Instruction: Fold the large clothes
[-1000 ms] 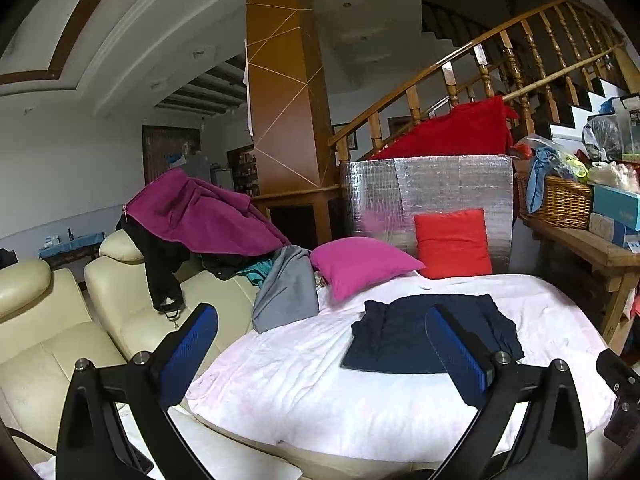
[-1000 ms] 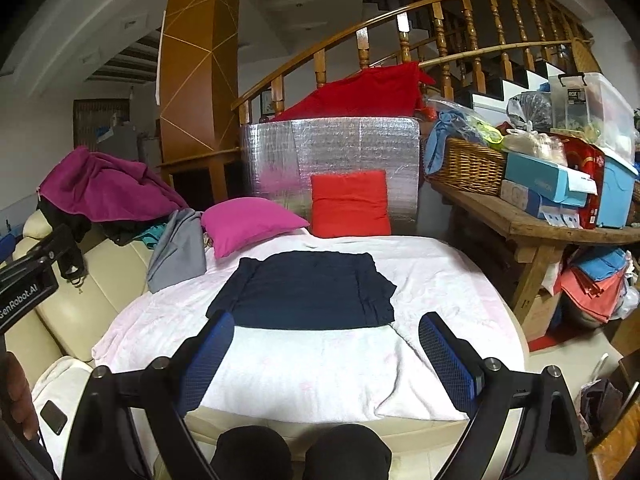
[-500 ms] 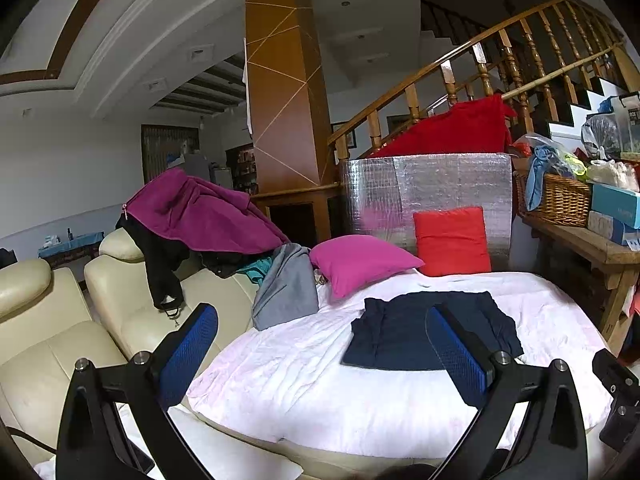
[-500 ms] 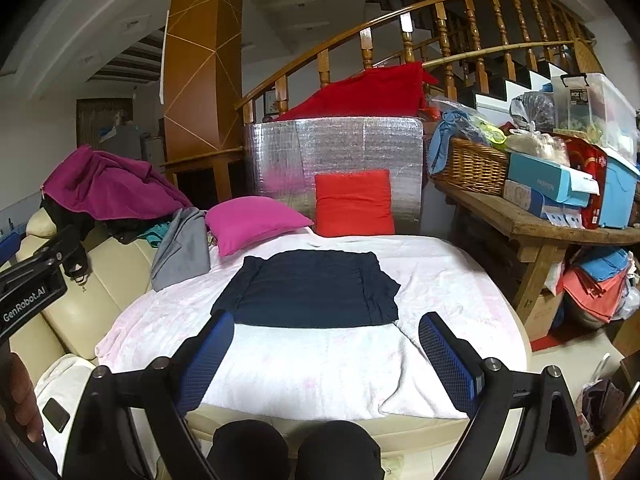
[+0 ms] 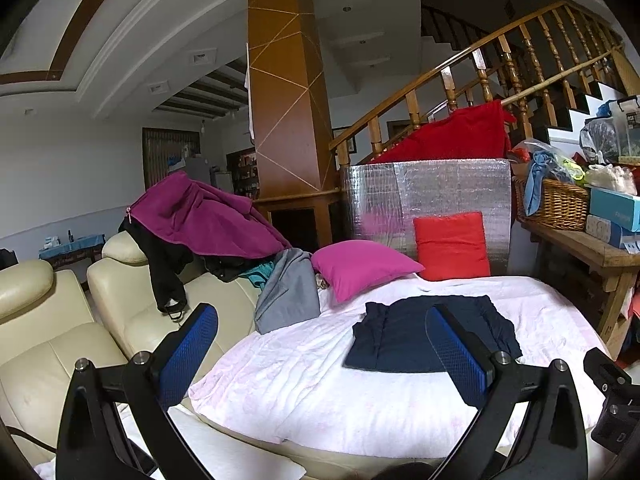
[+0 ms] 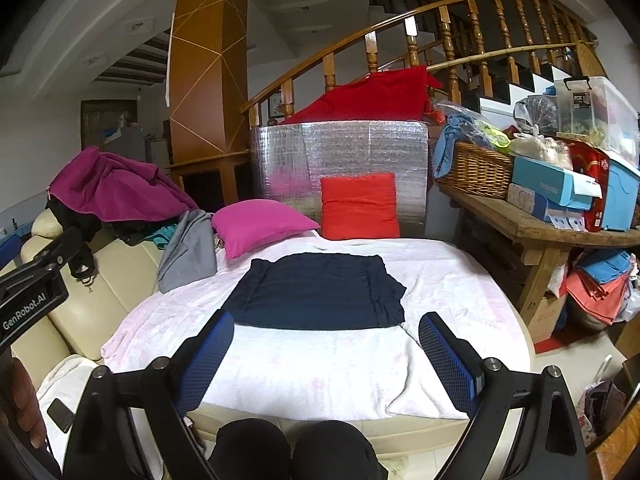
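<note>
A dark navy garment [image 6: 320, 292] lies folded into a flat rectangle on the pale pink cover [image 6: 320, 364] of a round table; in the left wrist view the navy garment [image 5: 404, 336] sits right of centre. My right gripper [image 6: 326, 354] hangs open in front of it, short of its near edge, holding nothing. My left gripper [image 5: 320, 352] is also open and empty, held back over the table's near left side. A grey garment [image 5: 288, 292] droops from the sofa onto the table's left edge.
A cream sofa [image 5: 52, 328] at left carries a magenta garment [image 5: 200, 220] over dark clothes. Magenta [image 6: 260, 226] and red [image 6: 360, 206] cushions lean at the table's back before a silver panel [image 6: 340, 160]. A cluttered wooden bench [image 6: 532, 224] stands right. The person's knees [image 6: 292, 452] show below.
Both views have crept slightly forward and up, so the navy garment sits a little lower and nearer. Nothing was grasped; both grippers stay open.
</note>
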